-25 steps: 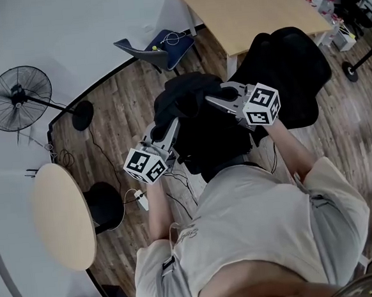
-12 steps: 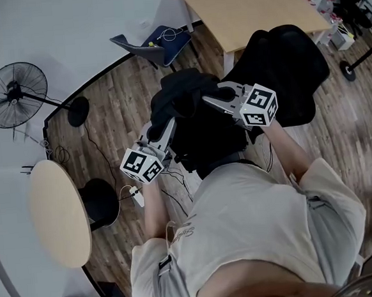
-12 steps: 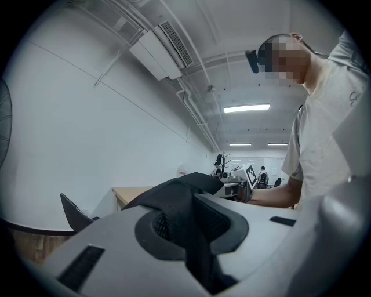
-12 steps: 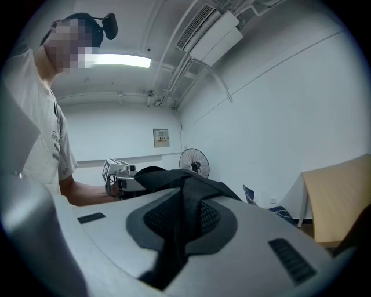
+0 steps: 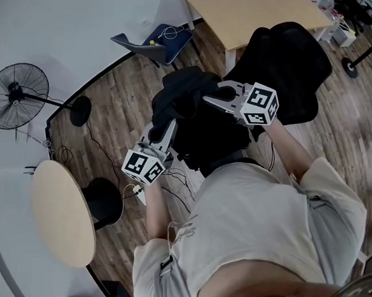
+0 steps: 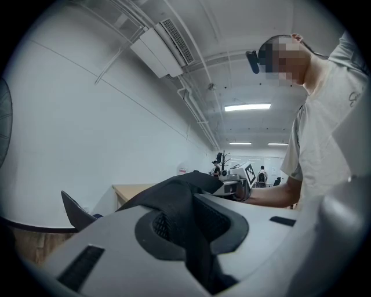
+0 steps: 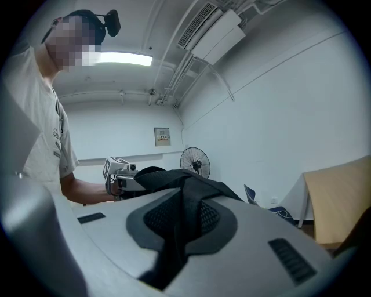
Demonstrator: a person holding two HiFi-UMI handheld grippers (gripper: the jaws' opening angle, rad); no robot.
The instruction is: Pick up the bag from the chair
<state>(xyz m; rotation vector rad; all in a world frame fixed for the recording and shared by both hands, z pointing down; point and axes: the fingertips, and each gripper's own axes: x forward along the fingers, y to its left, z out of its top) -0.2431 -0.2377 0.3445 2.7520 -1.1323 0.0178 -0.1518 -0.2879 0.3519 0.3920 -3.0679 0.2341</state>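
Note:
The black fabric bag (image 5: pixel 200 127) hangs in front of me, held up between both grippers and beside the black chair (image 5: pixel 295 72). My left gripper (image 5: pixel 169 124) bites into the bag's left side. In the left gripper view its jaws (image 6: pixel 188 232) are shut on a fold of the black bag (image 6: pixel 174 194). My right gripper (image 5: pixel 210 101) holds the bag's upper right edge. The right gripper view shows those jaws (image 7: pixel 181 223) shut on the bag's black cloth (image 7: pixel 191 183). Whether the bag still touches the chair is hidden.
A standing fan (image 5: pixel 15 97) is at the left wall. Below it are a round table (image 5: pixel 63 215) and a black round base (image 5: pixel 107 202). A wooden desk (image 5: pixel 245 5) and a blue chair (image 5: pixel 155 44) lie farther off. Cables (image 5: pixel 176 184) trail over the wood floor.
Both grippers keep their hold on the bag in almost the same place; only the head view has shifted slightly.

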